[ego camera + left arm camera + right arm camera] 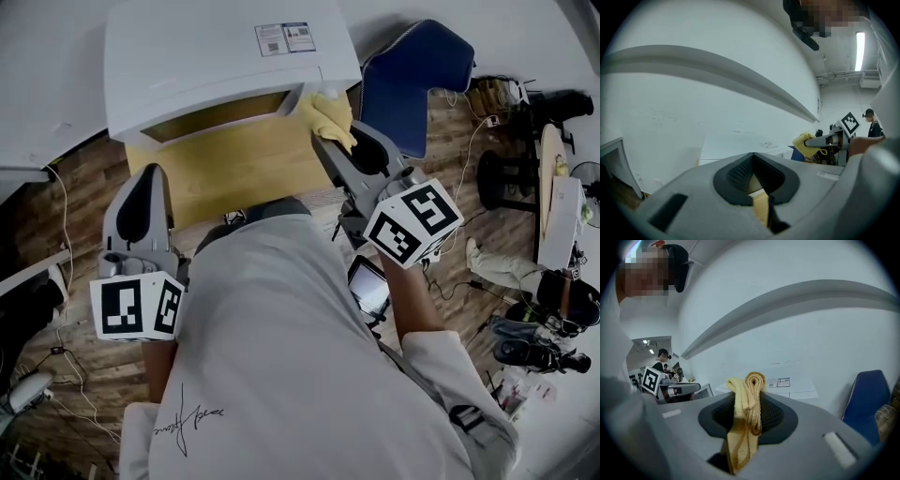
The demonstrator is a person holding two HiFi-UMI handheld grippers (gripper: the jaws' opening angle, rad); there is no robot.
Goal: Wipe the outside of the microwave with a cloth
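The microwave (225, 56) is white and sits on a yellow table (216, 173) against a pale wall. Two labels show on its top near the right rear corner. Its front faces the person, and only a thin strip of that face shows below the top edge (what is inside cannot be seen from here).

The right gripper (330, 131) reaches up to the front right corner of the microwave. Its jaws are clamped on a yellow cloth (330, 112), which bunches out past the tips and touches that corner. In the right gripper view the cloth (749, 385) stands folded in several layers between the black pads (776, 416), with a tail hanging down through the gap toward the camera. The microwave top (797, 389) lies just beyond it.

The left gripper (148, 183) hangs lower on the left, over the table's front edge and apart from the microwave. In its own view the left gripper (752, 176) has its jaws drawn together with nothing between them. A sliver of yellow table shows through the slit below the pads. Off to the right in that view, the cloth (802, 143) is pinched at the tip of the other tool.

A blue chair (412, 75) stands to the right of the microwave on the wood floor (84, 178).
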